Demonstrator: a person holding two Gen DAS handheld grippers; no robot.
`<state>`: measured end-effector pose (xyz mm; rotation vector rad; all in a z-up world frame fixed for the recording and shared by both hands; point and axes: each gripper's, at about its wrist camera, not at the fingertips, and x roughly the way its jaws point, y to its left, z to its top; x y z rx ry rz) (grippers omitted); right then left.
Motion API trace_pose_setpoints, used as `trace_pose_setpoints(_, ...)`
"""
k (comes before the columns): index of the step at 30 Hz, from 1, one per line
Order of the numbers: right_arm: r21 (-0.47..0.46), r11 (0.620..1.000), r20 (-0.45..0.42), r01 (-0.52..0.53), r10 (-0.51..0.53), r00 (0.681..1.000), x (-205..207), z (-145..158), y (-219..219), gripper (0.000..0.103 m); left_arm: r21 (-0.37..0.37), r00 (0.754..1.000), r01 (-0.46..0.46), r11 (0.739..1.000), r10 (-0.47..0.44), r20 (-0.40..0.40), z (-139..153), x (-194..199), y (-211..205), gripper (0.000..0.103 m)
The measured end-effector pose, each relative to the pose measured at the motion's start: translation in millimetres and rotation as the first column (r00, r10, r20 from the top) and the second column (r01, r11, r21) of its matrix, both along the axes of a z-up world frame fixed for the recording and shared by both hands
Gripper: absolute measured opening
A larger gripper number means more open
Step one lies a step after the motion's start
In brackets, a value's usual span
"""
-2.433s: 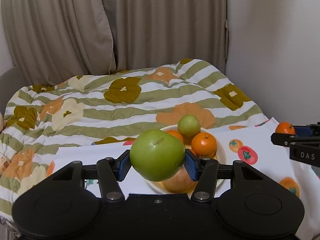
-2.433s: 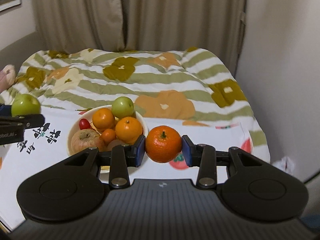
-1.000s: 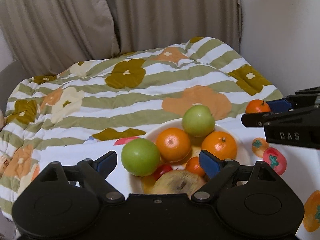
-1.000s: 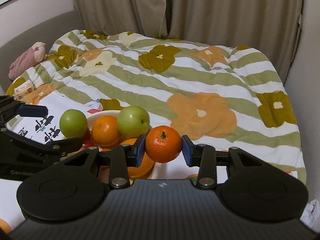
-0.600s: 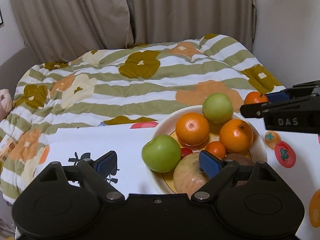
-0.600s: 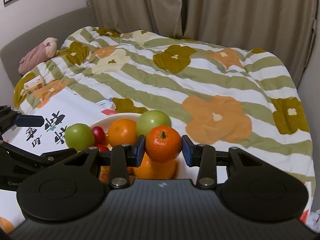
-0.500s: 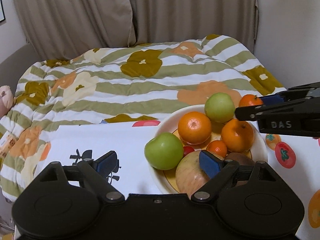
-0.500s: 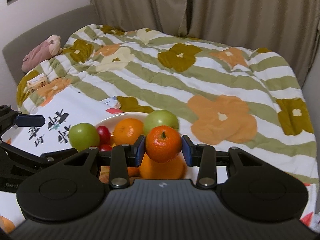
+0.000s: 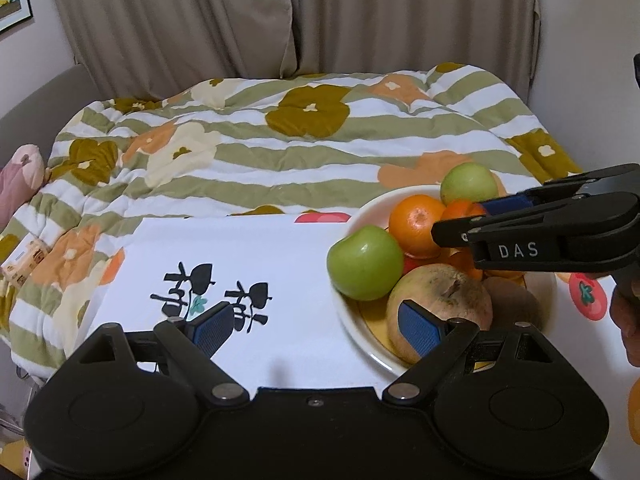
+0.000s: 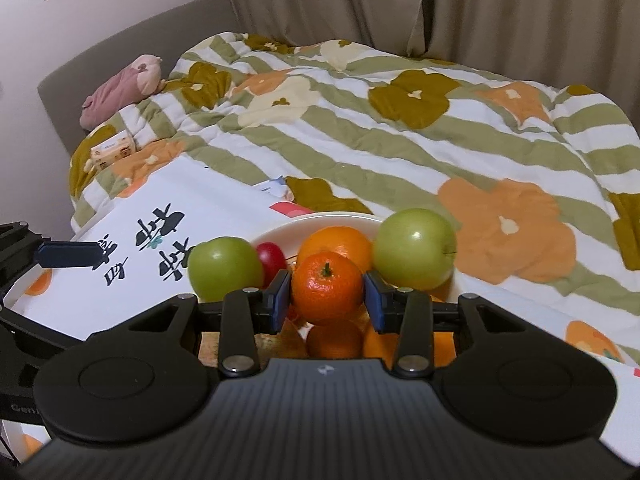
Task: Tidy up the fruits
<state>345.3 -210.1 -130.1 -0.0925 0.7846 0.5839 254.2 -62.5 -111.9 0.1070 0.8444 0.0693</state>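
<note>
Now right gripper jaws opening around mandarin, set atop bowl pile; left gripper spread, empty, green apple already at bowl's left rim.

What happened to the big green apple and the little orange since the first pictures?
The left hand-held gripper let go of the green apple, now resting in the bowl, and stands open and empty. The right hand-held gripper carried the orange over the bowl; its jaws are opening around it. The other fruit stayed put.
</note>
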Motion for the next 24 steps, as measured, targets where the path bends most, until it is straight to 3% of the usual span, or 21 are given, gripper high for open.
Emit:
trace_pose_setpoints(1, 0.002, 1.000, 0.008, -0.001, 0.001, 1.000, -1.4, 1.6, 0.9, 0.085, -0.001, 1.000, -0.002, 1.000, 0.002, 0.001, 0.7, -1.8, 0.7, 0.092)
trace_pose_setpoints(3, 0.010, 1.000, 0.037, 0.024, -0.025, 0.999, -6.0, 6.3, -0.8, 0.098, 0.001, 1.000, -0.004, 1.000, 0.004, 0.003, 2.5, -5.5, 1.4, 0.092)
trace_pose_setpoints(4, 0.017, 0.999, 0.044, 0.028, -0.028, 0.999, -7.2, 8.2, -2.3, 0.100, 0.001, 1.000, -0.005, 1.000, 0.005, 0.005, 3.3, -7.4, 2.1, 0.092)
trace_pose_setpoints(16, -0.011, 0.994, 0.107, 0.111, -0.109, 0.988, -47.4, 39.8, -13.3, 0.100, -0.026, 0.998, 0.012, 1.000, -0.010, 0.068, 27.5, -30.4, 7.9, 0.092)
trace_pose_setpoints(24, 0.004, 0.971, 0.197, 0.240, -0.236, 0.952, -117.7, 89.3, -21.6, 0.103, -0.075, 0.983, 0.063, 0.995, -0.050, 0.174, 68.8, -79.5, 11.5, 0.092)
